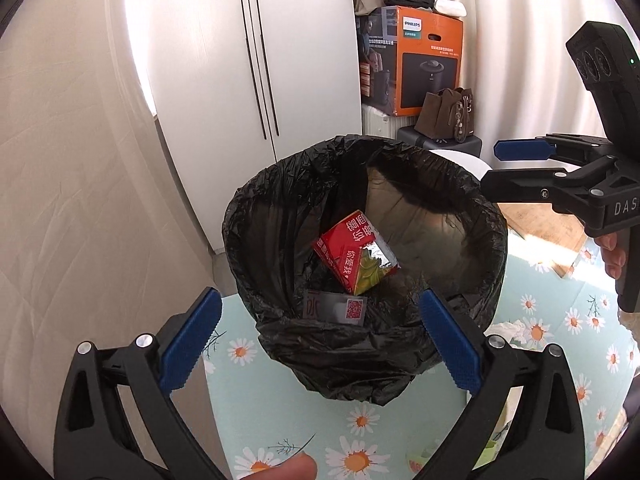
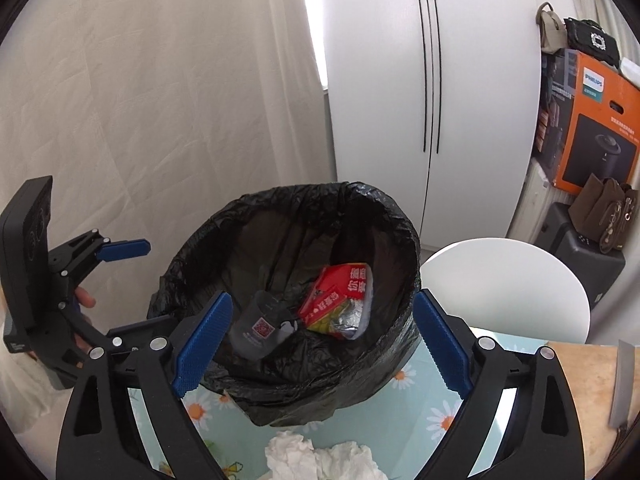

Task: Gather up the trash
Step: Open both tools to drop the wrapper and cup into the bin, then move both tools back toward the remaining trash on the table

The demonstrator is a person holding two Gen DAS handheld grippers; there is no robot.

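Where fingers [image 2: 440, 344] gape empty — red carton [image 2: 340, 300] below, binned.

bins: 1 trash bin [image 2: 288, 312] | red cartons: 1 [image 2: 340, 300] | clear cups: 1 [image 2: 260, 328] | crumpled tissues: 2 [image 2: 320, 460] | handbags: 3 [image 1: 444, 114] | orange boxes: 1 [image 1: 416, 60]

The left tongs [image 1: 320, 340] are held wide open, tipped downward, with nothing between them. The right tongs [image 2: 320, 344] are held wide open too, also tipped downward and empty. A fingertip [image 1: 296, 466] is seen under the left tongs.
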